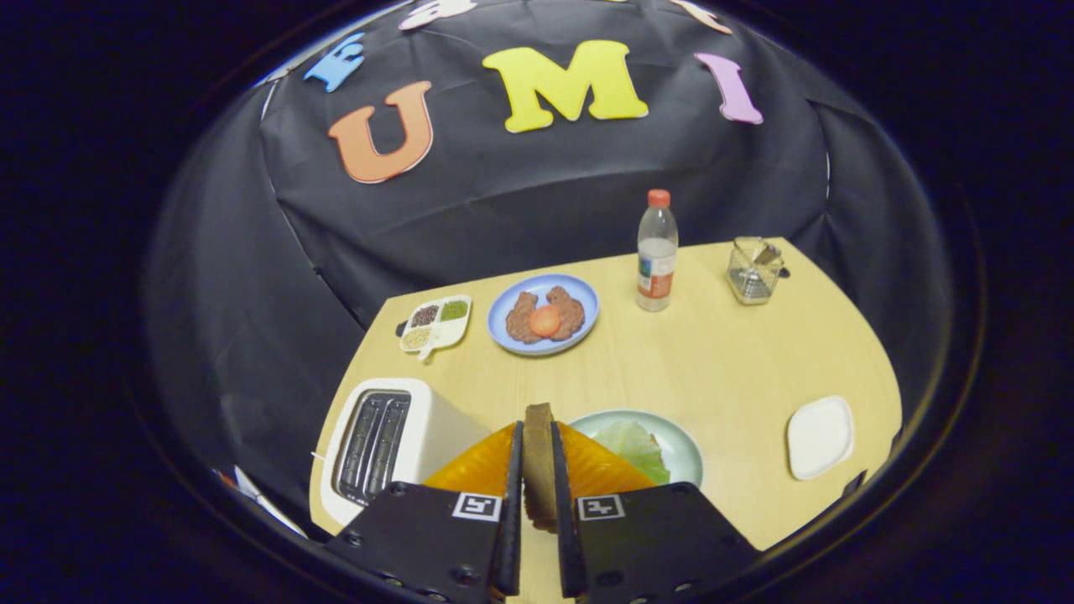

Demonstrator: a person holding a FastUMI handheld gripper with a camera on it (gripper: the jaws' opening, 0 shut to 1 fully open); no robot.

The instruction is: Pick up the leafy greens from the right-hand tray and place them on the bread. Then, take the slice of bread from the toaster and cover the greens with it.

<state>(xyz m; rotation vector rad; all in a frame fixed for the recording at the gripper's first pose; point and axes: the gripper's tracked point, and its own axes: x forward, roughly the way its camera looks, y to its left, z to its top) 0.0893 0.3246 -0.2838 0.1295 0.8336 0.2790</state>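
Clamped between the two fingers of the claw (537,470) stands a brown slice of bread (539,470), held on edge, upright, both fingers pressing its flat faces. Square black-and-white marker tags sit on the claw's two blocks; no readable words on them. Just beyond the fingertips, slightly right, a pale green round plate (681,445) carries the light green leafy greens (633,446), partly hidden behind the right finger. Left of the fingers, the white two-slot toaster (390,440) shows both slots dark. The claw points straight ahead over the light wooden worktop (722,369), level with the slice's top edge reaching past the fingertips. Farther off, a blue round plate (544,315) holds brown pieces with an orange-red round thing on top; beside it, a white divided dish (435,325) of grains. A clear plastic bottle (656,252) with an orange cap wears a label too small to read. A clear glass jar (754,270) stands well right, and a small white square dish (820,436) lies near the worktop's right edge.
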